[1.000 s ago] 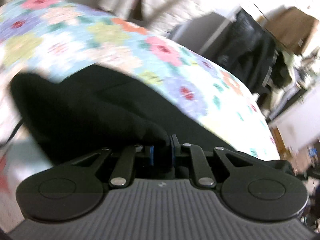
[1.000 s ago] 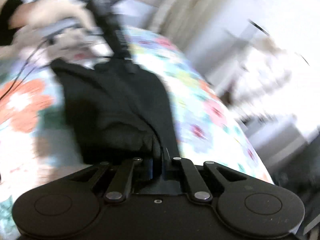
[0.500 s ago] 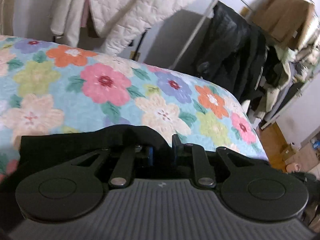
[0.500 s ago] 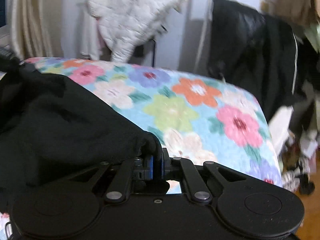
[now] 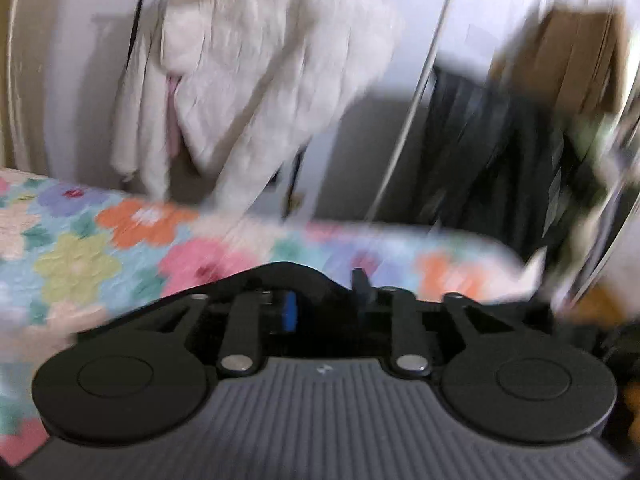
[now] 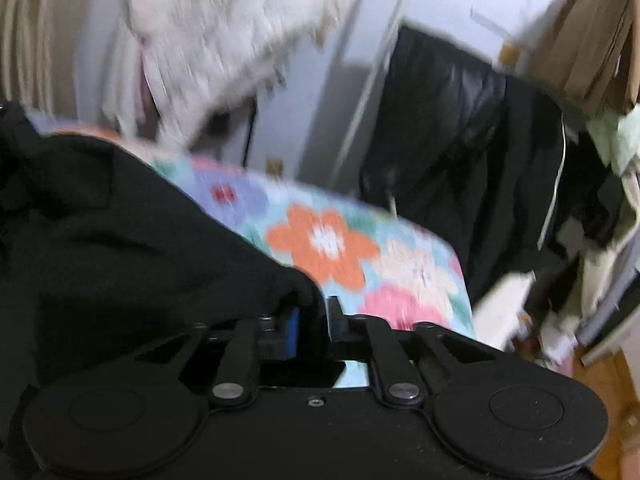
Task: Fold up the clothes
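Both wrist views blurred by motion. Largest thing in sight: the flowered bedspread [image 6: 320, 240], pale blue ground with orange, pink, lilac and cream blossoms, filling the middle band of each view and ending at a far edge. Beyond that edge, a pale wall with a white quilted jacket [image 5: 256, 68] hanging at upper left, and a dark coat [image 6: 452, 128] hanging to the right beside a thin metal pole; a brown cardboard box [image 6: 588, 48] sits high at the far right, with a jumble of light cloth below it. The black garment [image 6: 120, 240] takes up the left half of the right wrist view, bunched and lifted off the bedspread, one fold drawn to a point at the gripper. Right gripper [image 6: 316, 316]: fingers nearly together with a pinch of black cloth caught between them, blue pad visible on the left finger. Left gripper [image 5: 324, 300]: fingers stand a moderate gap apart, blue pad showing on the left one; black cloth humps up just ahead of the gap and over the left finger. Whether that cloth is actually pinched or merely lying against the fingers, cannot tell. Bedspread shows beyond the hump.
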Demonstrator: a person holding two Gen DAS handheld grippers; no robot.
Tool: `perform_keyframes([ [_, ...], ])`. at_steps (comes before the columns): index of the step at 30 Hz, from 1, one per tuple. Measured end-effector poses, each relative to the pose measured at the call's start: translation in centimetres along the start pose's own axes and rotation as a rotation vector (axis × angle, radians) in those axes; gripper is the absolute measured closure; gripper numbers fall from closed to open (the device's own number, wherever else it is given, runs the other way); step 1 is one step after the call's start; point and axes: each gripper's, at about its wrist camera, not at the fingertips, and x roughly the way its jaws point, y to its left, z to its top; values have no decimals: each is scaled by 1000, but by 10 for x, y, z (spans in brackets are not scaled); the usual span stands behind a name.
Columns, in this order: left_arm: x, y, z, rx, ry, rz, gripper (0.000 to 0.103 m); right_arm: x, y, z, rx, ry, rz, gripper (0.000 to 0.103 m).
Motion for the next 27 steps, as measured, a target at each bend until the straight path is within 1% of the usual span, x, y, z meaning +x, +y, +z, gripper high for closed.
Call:
perform_keyframes([
  [1, 4, 0, -8, 27, 21, 39, 61, 1, 1, -3, -3, 13, -12, 60],
  [2, 7, 0, -17, 55, 37, 76, 48, 0, 2, -8, -5, 15, -22, 58],
  [4, 10, 7, -35, 132, 52, 128, 40, -7, 2, -19, -10, 24, -53, 55],
  [5, 12, 11, -43, 179, 73, 147, 40, -12, -1, -25, 1, 30, -61, 54],
  [6, 12, 16, -50, 223, 92, 161, 40, -24, -7, -34, 30, 24, -44, 54],
  [7, 10, 23, -56, 251, 110, 171, 40, -37, -13, -45, 74, 12, -3, 54],
  [8, 5, 32, -61, 255, 128, 164, 40, -48, -20, -55, 122, 1, 44, 53],
  [9, 0, 42, -67, 246, 153, 131, 40, -61, -26, -69, 174, -13, 103, 53],
  [10, -8, 53, -73, 225, 183, 81, 40, -76, -32, -84, 220, -27, 170, 53],
  [11, -15, 63, -80, 207, 211, 37, 40, -89, -35, -100, 250, -38, 230, 53],
  [12, -23, 70, -88, 202, 231, 12, 40, -102, -37, -118, 269, -45, 277, 52],
  [13, -32, 77, -95, 199, 250, -8, 40, -115, -37, -137, 283, -51, 314, 51],
  [15, -54, 88, -113, 208, 266, -25, 40, -136, -36, -172, 316, -66, 367, 48],
  [17, -76, 99, -130, 195, 271, -52, 40, -151, -34, -201, 336, -83, 383, 44],
  [18, -86, 105, -140, 170, 271, -67, 40, -155, -32, -215, 334, -88, 385, 44],
  [20, -107, 116, -160, 120, 273, -97, 39, -157, -26, -234, 291, -83, 367, 44],
  [22, -119, 124, -179, 72, 279, -105, 39, -151, -17, -243, 215, -68, 331, 44],
  [24, -127, 131, -198, 30, 288, -112, 38, -143, -5, -246, 96, -51, 278, 44],
  [25, -128, 133, -205, 14, 293, -114, 37, -142, 2, -247, 47, -50, 266, 44],
  [26, -128, 135, -211, -1, 299, -116, 36, -142, 6, -247, 27, -55, 282, 44],
  [27, -127, 136, -214, -11, 306, -115, 36, -143, 7, -246, 34, -64, 310, 44],
])
